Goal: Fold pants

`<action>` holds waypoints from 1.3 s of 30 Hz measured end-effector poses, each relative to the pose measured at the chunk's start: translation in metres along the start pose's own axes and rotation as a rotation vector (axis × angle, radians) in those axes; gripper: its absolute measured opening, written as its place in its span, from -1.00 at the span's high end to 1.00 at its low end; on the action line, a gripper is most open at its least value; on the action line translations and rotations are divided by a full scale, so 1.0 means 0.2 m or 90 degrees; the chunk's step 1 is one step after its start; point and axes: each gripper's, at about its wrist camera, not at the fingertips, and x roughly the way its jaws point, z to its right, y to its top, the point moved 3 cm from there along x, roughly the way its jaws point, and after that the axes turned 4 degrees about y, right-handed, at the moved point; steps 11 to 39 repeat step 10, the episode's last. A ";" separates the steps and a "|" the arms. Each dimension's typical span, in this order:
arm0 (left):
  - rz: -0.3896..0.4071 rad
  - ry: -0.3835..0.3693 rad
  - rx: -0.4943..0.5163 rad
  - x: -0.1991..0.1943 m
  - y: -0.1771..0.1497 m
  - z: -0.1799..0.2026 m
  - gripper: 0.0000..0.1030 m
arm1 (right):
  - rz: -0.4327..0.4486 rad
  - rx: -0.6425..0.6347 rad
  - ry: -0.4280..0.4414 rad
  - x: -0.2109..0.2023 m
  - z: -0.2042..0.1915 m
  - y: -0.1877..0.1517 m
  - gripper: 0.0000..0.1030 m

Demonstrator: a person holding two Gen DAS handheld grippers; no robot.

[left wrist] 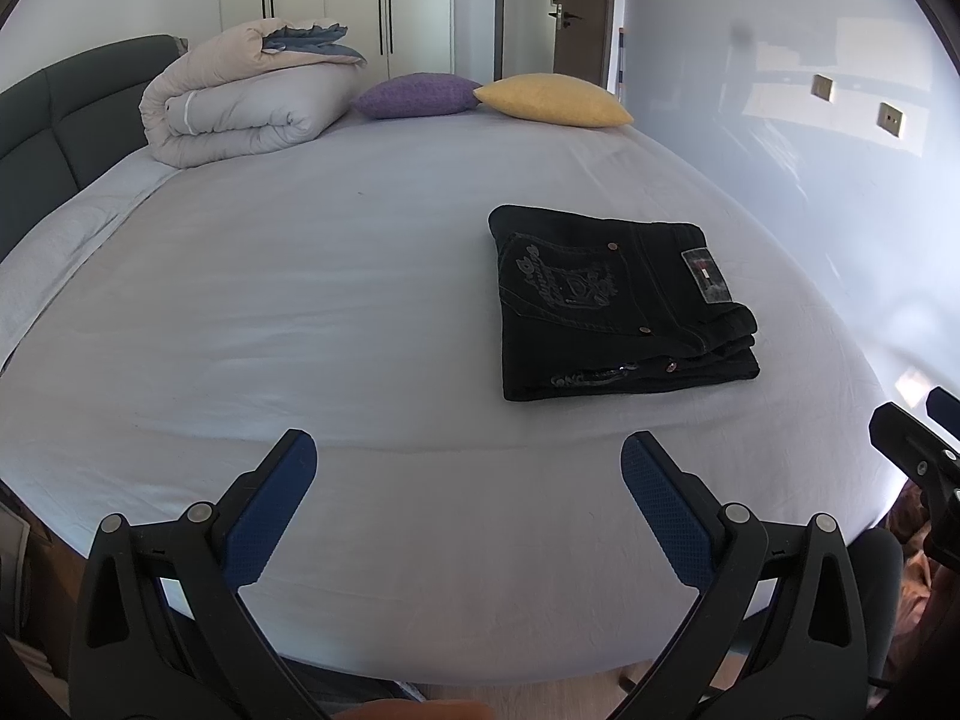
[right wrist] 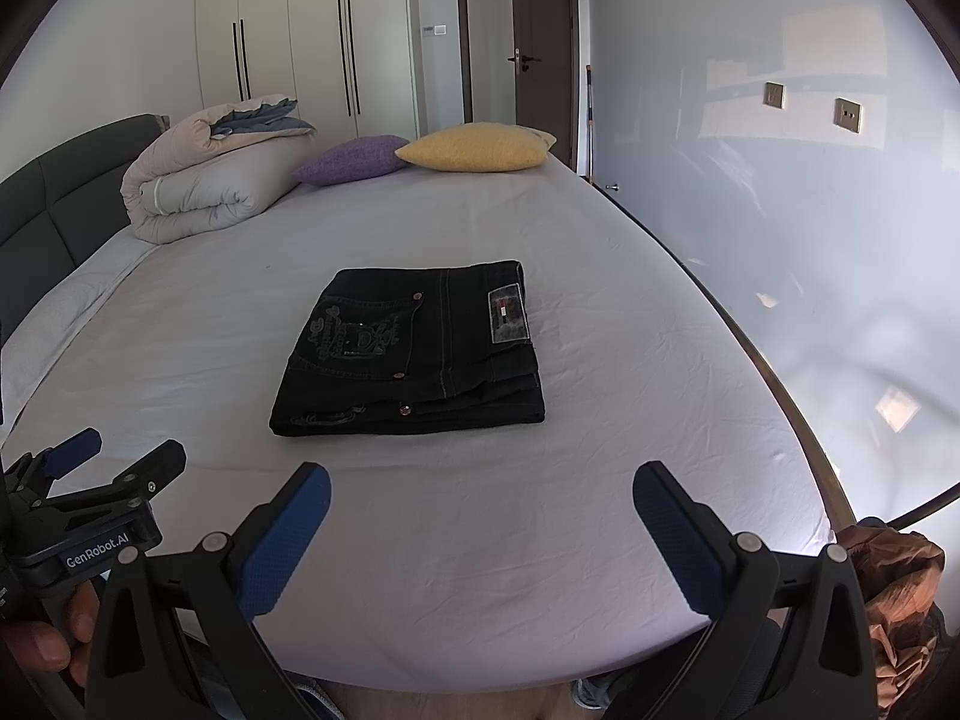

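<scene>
Black jeans (left wrist: 612,306) lie folded into a compact rectangle on the white bed sheet (left wrist: 300,300), back pocket embroidery and a waistband patch facing up. In the right wrist view the folded jeans (right wrist: 414,348) sit straight ahead at mid-bed. My left gripper (left wrist: 468,450) is open above the near part of the bed, well short and left of the jeans, holding nothing. My right gripper (right wrist: 480,480) is open too, a little back from the jeans' near edge, empty. The left gripper (right wrist: 117,450) also shows at the lower left of the right wrist view, held by a hand (right wrist: 48,648).
A rolled beige duvet (left wrist: 240,102), a purple cushion (left wrist: 414,95) and a yellow cushion (left wrist: 552,99) lie at the far end by the dark headboard (left wrist: 66,114). A wall (right wrist: 810,240) runs close along the bed's right side. Brown fabric (right wrist: 894,600) sits off the near right corner.
</scene>
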 end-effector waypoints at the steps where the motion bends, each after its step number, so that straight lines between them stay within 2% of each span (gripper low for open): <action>1: 0.000 -0.001 0.000 0.00 0.00 0.00 -1.00 | 0.000 0.000 0.000 0.00 0.00 0.00 -1.00; 6: -0.003 -0.003 0.002 0.01 0.00 0.00 -1.00 | -0.001 0.001 0.000 0.00 0.00 0.00 -1.00; 10: 0.012 0.017 0.014 0.01 0.01 0.00 -1.00 | -0.001 0.002 0.001 0.00 0.00 0.00 -1.00; 39: 0.012 0.017 0.014 0.01 0.01 0.00 -1.00 | -0.001 0.002 0.001 0.00 0.00 0.00 -1.00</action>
